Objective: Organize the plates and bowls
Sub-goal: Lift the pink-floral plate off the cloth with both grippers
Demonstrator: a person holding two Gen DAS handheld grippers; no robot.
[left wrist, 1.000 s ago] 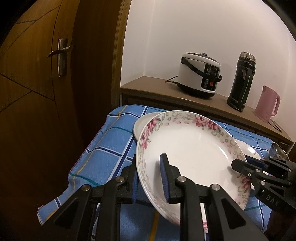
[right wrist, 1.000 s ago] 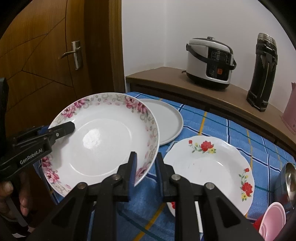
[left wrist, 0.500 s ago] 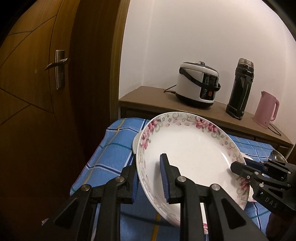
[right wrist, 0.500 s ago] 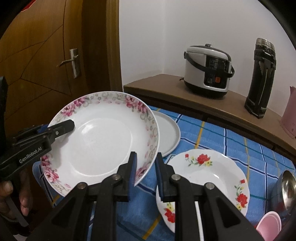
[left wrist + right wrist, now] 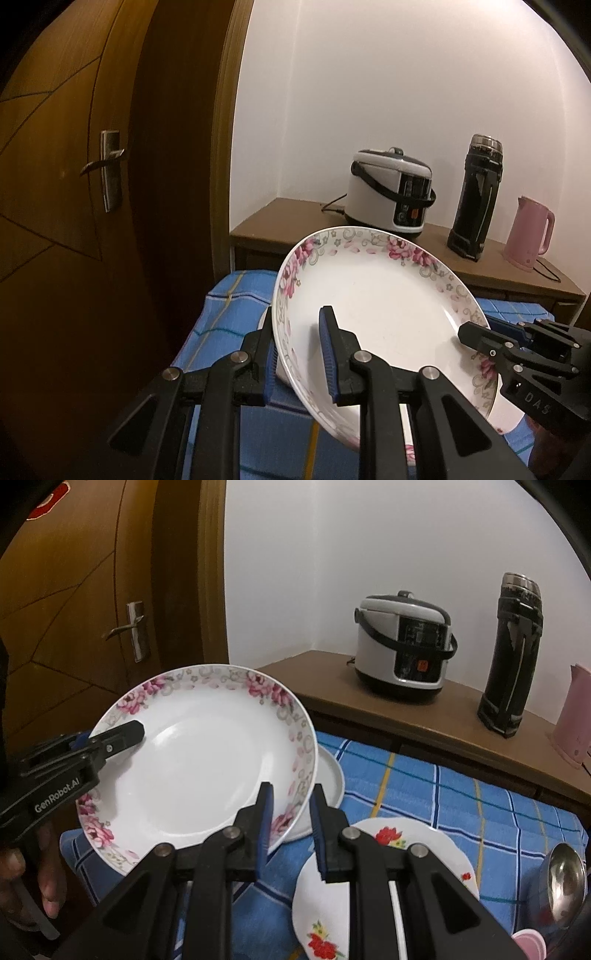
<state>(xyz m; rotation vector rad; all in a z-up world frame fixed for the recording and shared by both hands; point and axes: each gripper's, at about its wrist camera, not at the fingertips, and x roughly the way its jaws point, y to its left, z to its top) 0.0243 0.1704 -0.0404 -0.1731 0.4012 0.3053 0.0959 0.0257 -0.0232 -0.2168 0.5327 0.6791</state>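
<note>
Pink-flowered plate carried by both grippers, clear of the cloth

Porcelain deep plate (image 5: 199,760) with the pink rose rim is up in the air above the blue checked cloth (image 5: 461,797), tilted, its well facing us. Left hand-held gripper (image 5: 301,354) is clenched on the near-left rim, one pad inside the well, one behind. Right hand-held gripper (image 5: 290,827) is clamped on the opposite rim the same way. Both grips sit on the edge only, so we judge the hold as thin: keep both hands level with each other, no twisting, or the rim could slide out.

Below it lie a plain grey plate (image 5: 325,794) and a red-flowered plate (image 5: 406,853); a steel bowl (image 5: 563,878) and a pink bowl (image 5: 530,943) sit at the right edge. We'd guess it stacks on one of the plates: lower it flat and centred, loosen only once it rests.

Behind on the wooden sideboard (image 5: 424,723): rice cooker (image 5: 402,650), black flask (image 5: 511,653), pink kettle (image 5: 530,236).
</note>
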